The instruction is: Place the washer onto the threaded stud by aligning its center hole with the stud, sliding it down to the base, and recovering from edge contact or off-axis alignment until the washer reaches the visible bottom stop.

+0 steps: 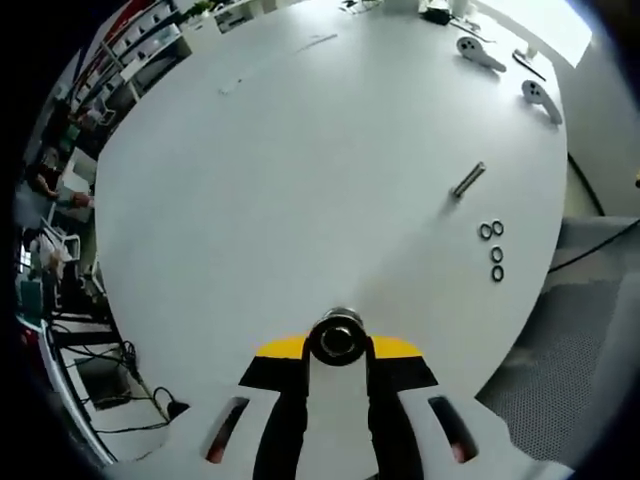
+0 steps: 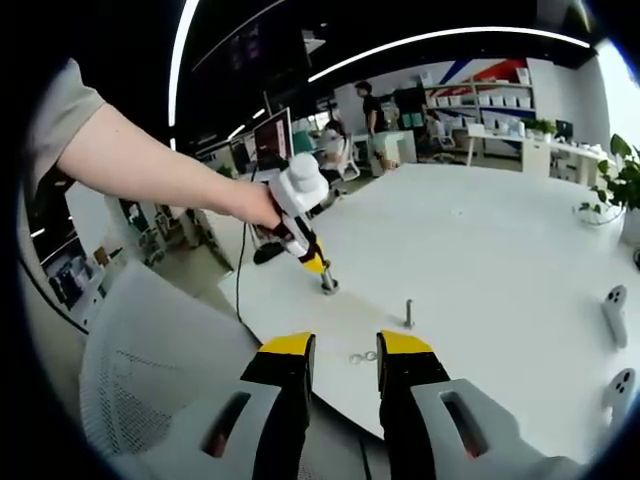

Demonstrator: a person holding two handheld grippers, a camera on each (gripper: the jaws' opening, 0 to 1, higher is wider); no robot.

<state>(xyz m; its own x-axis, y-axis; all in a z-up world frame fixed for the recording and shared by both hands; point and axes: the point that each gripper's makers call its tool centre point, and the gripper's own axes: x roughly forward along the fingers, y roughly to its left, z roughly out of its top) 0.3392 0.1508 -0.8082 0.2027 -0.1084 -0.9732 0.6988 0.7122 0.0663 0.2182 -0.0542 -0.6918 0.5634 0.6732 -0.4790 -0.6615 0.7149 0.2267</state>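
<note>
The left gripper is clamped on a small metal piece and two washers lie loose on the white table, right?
Not quite: four washers lie loose on the white table, not two, as the left gripper view shows. The left gripper is indeed clamped on a small metal piece.

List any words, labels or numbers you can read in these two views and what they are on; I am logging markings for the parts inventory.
None can be read.
The threaded stud, the washers and the white table carry no visible markings.
The far monitor and wall shelves are too small and blurred to read.
</note>
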